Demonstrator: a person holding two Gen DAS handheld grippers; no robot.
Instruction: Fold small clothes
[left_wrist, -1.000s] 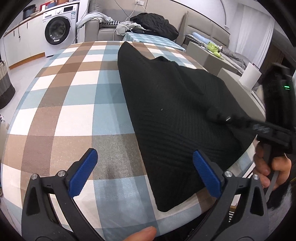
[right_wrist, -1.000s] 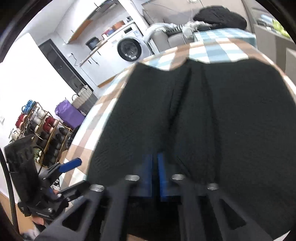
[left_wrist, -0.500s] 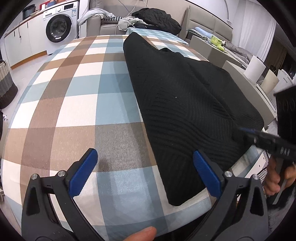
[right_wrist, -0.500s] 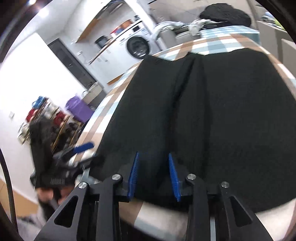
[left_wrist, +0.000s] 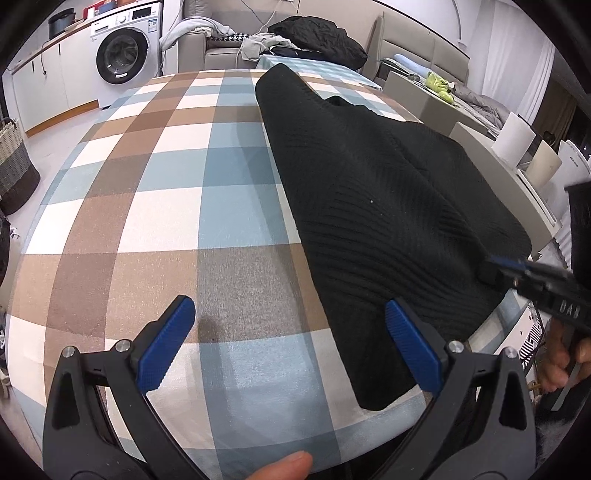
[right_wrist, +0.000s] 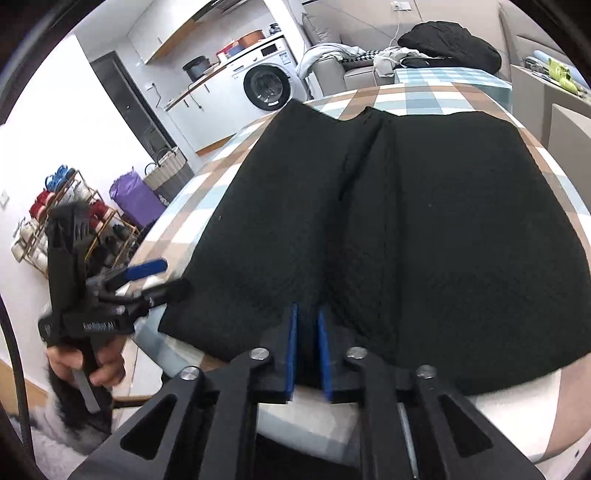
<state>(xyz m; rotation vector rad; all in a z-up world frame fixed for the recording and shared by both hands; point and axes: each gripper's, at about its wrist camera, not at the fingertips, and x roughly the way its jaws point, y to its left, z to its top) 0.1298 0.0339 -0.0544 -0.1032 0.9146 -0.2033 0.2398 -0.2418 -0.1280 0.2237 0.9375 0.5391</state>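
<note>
A black knit garment (left_wrist: 388, 206) is lying across the right half of the checked table (left_wrist: 166, 206), reaching the near edge; the left half is lying bare. The left gripper (left_wrist: 288, 343) is hovering wide apart beside the hem. The right gripper (right_wrist: 306, 354) is closing, its jaws narrowing around the garment's near hem.

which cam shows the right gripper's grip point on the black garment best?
Right wrist view: the right gripper has its blue pads astride the near hem of the black garment, jaws closing. The left wrist view shows it only side-on at the frame's right edge, with the contact unclear.
</note>
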